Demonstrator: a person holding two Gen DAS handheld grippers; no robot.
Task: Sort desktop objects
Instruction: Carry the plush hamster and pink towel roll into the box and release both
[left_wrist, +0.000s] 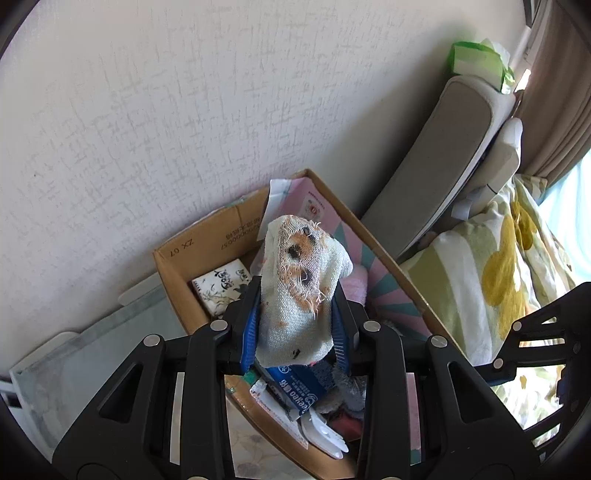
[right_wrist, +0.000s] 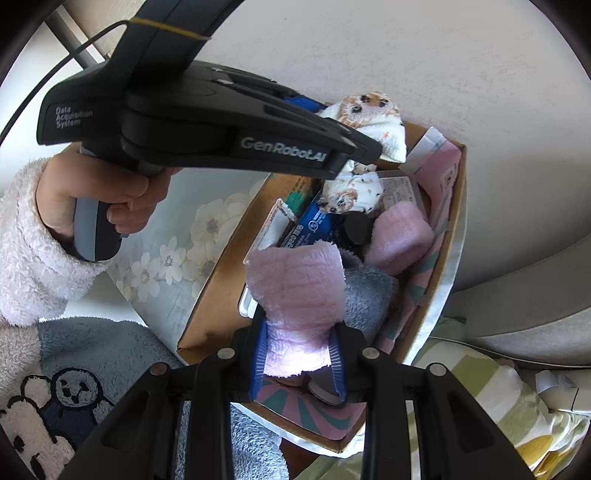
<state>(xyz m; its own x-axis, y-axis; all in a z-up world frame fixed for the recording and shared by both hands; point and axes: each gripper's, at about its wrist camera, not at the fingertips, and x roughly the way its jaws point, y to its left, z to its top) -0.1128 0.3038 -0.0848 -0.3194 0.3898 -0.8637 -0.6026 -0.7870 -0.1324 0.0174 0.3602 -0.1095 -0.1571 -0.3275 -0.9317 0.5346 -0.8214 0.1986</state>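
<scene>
Cardboard box (left_wrist: 173, 275) against the wall, open-topped, crowded. Contents: tissue pack (left_wrist: 221, 291) at 10 o'clock, blue packet (right_wrist: 314, 225) centre, pink cloth (right_wrist: 400, 236) at 3 o'clock, grey cloth (right_wrist: 365, 295) beneath, pink striped card (left_wrist: 384, 291) lining the far side. Left gripper (left_wrist: 295, 325) narrowly clamps a white sock (left_wrist: 299, 291) above the box. Right gripper (right_wrist: 299, 350) narrowly clamps a pink sock (right_wrist: 295, 288) over the box's 6 o'clock edge.
</scene>
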